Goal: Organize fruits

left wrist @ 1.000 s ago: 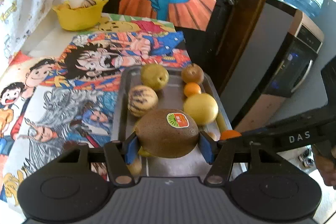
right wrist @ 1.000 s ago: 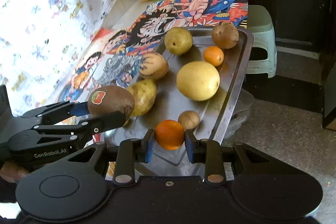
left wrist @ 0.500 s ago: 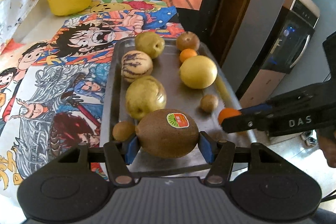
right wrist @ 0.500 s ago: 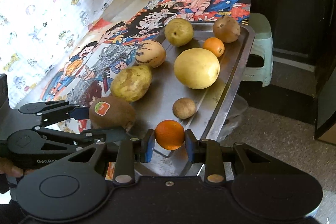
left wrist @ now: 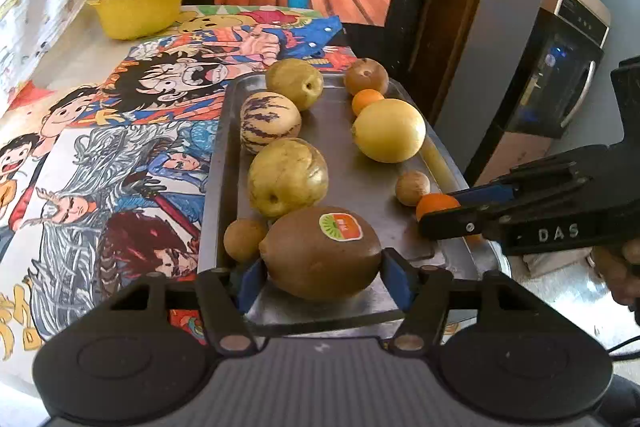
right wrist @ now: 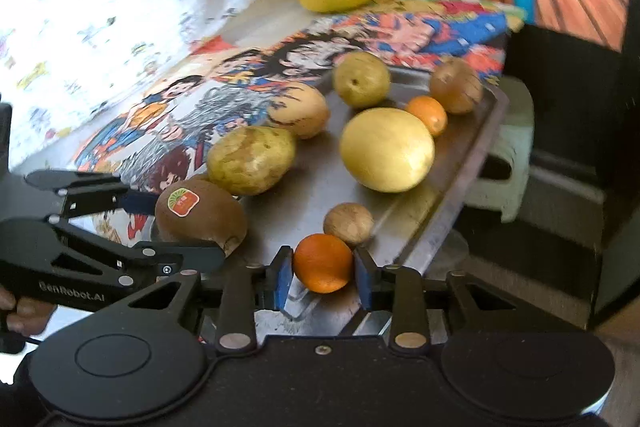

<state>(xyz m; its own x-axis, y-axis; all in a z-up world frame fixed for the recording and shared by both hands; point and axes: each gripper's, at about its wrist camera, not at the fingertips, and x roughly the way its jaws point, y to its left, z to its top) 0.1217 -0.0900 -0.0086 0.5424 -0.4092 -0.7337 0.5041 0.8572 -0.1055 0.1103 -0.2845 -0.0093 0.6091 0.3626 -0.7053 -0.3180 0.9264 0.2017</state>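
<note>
Two grippers: both are low over the near end of the flat shiny metal tray (left wrist: 344, 187).
Left gripper (left wrist: 322, 279): its jaws have just been opening. The blue pads (left wrist: 250, 281) stand a little way off each side and do not squeeze.
Between the left pads: the big brown fuzzy egg-shaped kiwi (left wrist: 320, 253) with a round green and orange sticker. It lies on the tray at the near left corner.
Right gripper (right wrist: 323, 279): its fingers are pulled in close. The blue pads (right wrist: 283, 279) sit right against both sides of a small round bright orange (right wrist: 323, 263) and pinch it.
Where the orange is: at the near right edge of the tray, just beside a little round tan fruit (right wrist: 348, 223).
Beside the kiwi: another little round tan fruit (left wrist: 244, 239) touches its left end, and a lumpy yellow-green pear (left wrist: 288, 177) sits just behind it.
Middle of tray: a big smooth round yellow fruit (left wrist: 388, 130) on the right, and a pale round melon with purple stripes (left wrist: 270, 121) on the left.
Far end of tray: a second yellow-green pear (left wrist: 294, 82), a dull brown round fruit (left wrist: 366, 75), and a second small orange (left wrist: 367, 99) touching the big yellow fruit.
Under the tray: a bright cartoon cloth (left wrist: 140, 131) with drawn faces.
Far corner: a yellow plastic bowl with a wavy rim (left wrist: 138, 11).
</note>
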